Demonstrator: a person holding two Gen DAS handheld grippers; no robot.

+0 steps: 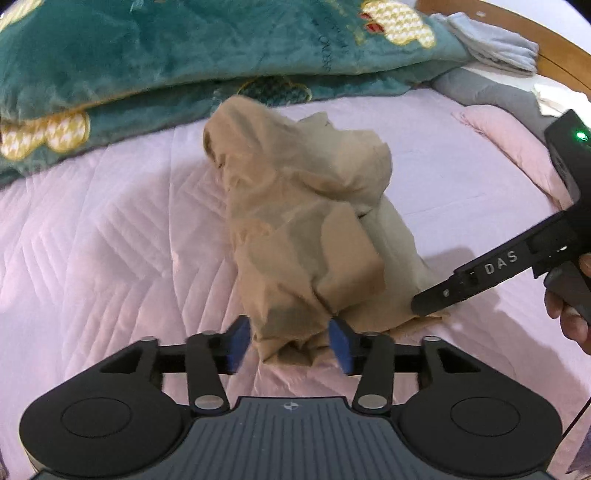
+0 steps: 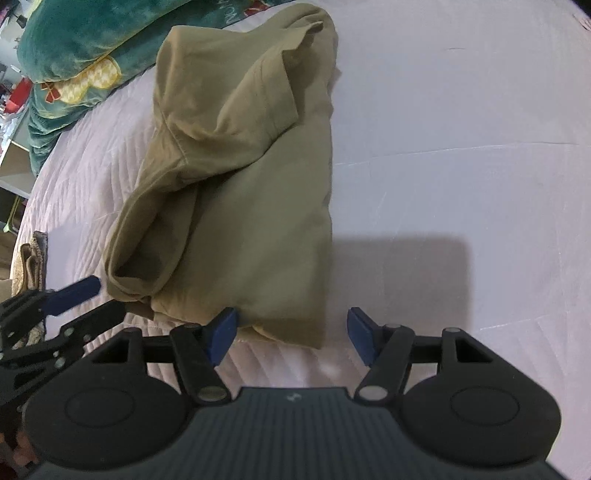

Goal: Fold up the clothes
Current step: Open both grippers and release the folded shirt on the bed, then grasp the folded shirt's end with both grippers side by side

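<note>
A tan garment (image 1: 306,221) lies bunched and partly folded on the pink quilted bed (image 1: 110,240). My left gripper (image 1: 291,341) is open, its blue pads on either side of the garment's near end, which bulges between them. In the right wrist view the garment (image 2: 240,166) lies lengthwise ahead. My right gripper (image 2: 291,334) is open at the garment's near edge, the cloth corner between its pads. The right gripper's body shows at the right of the left wrist view (image 1: 498,273). The left gripper shows at the left of the right wrist view (image 2: 74,295).
A teal plush blanket (image 1: 166,55) with gold motifs lies across the far side of the bed. A grey cloth (image 1: 495,48) and a wooden bed frame (image 1: 535,33) are at the far right. A pink pillow (image 1: 509,147) is near the right edge.
</note>
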